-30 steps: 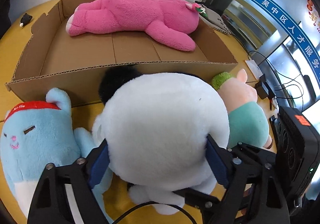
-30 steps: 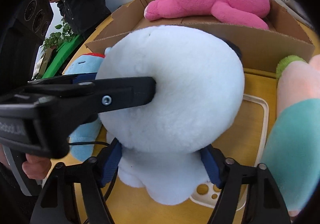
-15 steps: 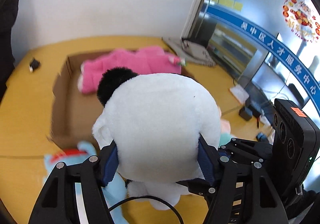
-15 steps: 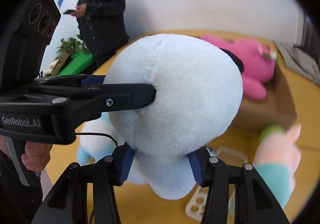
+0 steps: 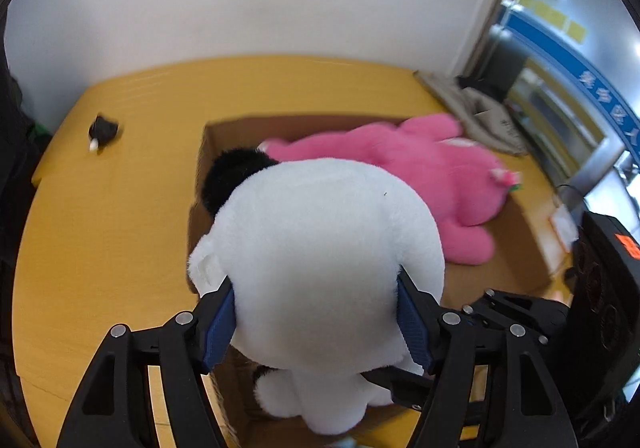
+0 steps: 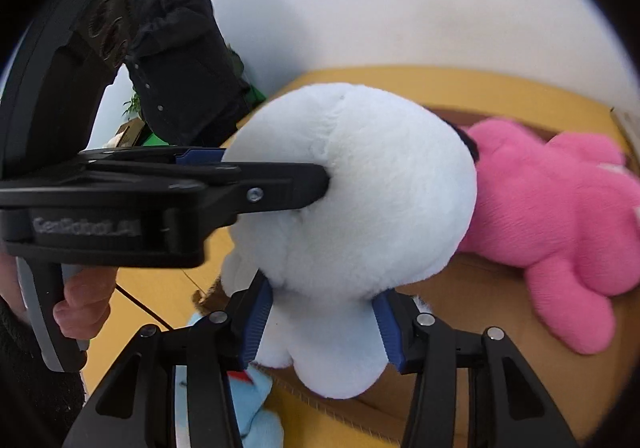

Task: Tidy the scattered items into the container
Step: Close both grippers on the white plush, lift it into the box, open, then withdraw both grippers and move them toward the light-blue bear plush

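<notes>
A big white plush toy [image 5: 320,260] with a black ear [image 5: 236,176] hangs in the air over the near end of the cardboard box [image 5: 224,132]. My left gripper [image 5: 316,324] is shut on its round head. My right gripper [image 6: 320,324] is shut on its neck, just below the head [image 6: 360,184]. A pink plush bear [image 5: 420,176] lies inside the box; it also shows in the right wrist view [image 6: 560,208]. A light blue plush [image 6: 256,408] lies on the table outside the box, below the white toy.
The yellow table [image 5: 100,228] carries a small black object [image 5: 102,128] at the far left. Folded papers [image 5: 480,116] lie beyond the box. A person in black [image 6: 180,60] stands at the left. Cables and devices [image 5: 568,200] sit at the right.
Both grippers have lifted the white plush off the table and carried it forward over the box. The blue and green plush toys have dropped mostly out of view below.
</notes>
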Motion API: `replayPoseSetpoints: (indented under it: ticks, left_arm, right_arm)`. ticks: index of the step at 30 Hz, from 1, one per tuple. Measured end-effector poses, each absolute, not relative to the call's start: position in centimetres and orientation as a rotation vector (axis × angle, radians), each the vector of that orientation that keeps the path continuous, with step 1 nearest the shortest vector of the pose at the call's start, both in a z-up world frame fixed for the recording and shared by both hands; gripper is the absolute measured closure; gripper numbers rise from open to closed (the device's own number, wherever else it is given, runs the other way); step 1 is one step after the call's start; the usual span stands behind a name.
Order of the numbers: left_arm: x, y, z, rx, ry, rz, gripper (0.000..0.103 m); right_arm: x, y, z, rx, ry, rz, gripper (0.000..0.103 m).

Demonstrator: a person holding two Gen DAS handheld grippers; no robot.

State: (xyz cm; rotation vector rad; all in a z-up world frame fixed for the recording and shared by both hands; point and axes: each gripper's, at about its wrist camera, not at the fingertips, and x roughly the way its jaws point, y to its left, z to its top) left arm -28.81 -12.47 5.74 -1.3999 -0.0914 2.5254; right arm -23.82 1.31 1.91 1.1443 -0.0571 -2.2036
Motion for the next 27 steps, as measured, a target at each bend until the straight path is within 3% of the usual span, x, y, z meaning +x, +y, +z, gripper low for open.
replayPoseSetpoints:
  ticks: [3,8,9,10,12,16,22,27]
  left_arm:
    - [-30.0,-13.6,1.8,-1.486,-0.099,2.479,0.024]
    - [-29.6,-14.2,1.1,-1.446,-0.12,2.477,0.019]
    - [-29.5,-14.1,1.2,-1.449,-0.12,2.482,0.018]
    - [-29.4,-14.0,1.3,-1.451,-0.119,2.489,0.018]
    - [-28.3,-14.0,2.2,-1.447,-0.128,2.515,0.015]
    - [-24.3,-14.1,5.0,-1.388,-0.129,2.613,0.015]
    - [-14.0,-11.6,7.7,-1.269,-0.059,2.706,0.0]
    - [-6.4,-9.1,7.3,-1.24,-0.095,2.695,0.0]
  right_arm:
    - [-25.1,-0.3,-0.8,1.227,-0.055,-2.162,0.069]
    - [-24.6,-0.3,-1.4,1.255,-0.1,-2.134,0.065]
    - [-24.3,0.0,-1.2,1.261,-0.103,-2.144,0.055]
    - [-24.0,0.3,-1.0,1.265,-0.101,-2.16,0.039]
    - [-22.8,1.1,-0.2,1.247,-0.072,-2.221,0.022]
    - [-17.9,3.5,2.1,1.207,-0.01,-2.35,0.022]
    - [-11.0,8.6,2.6,1.271,0.068,-2.567,0.022]
    - [-7.9,11.7,1.7,1.31,0.084,-2.637,0.022]
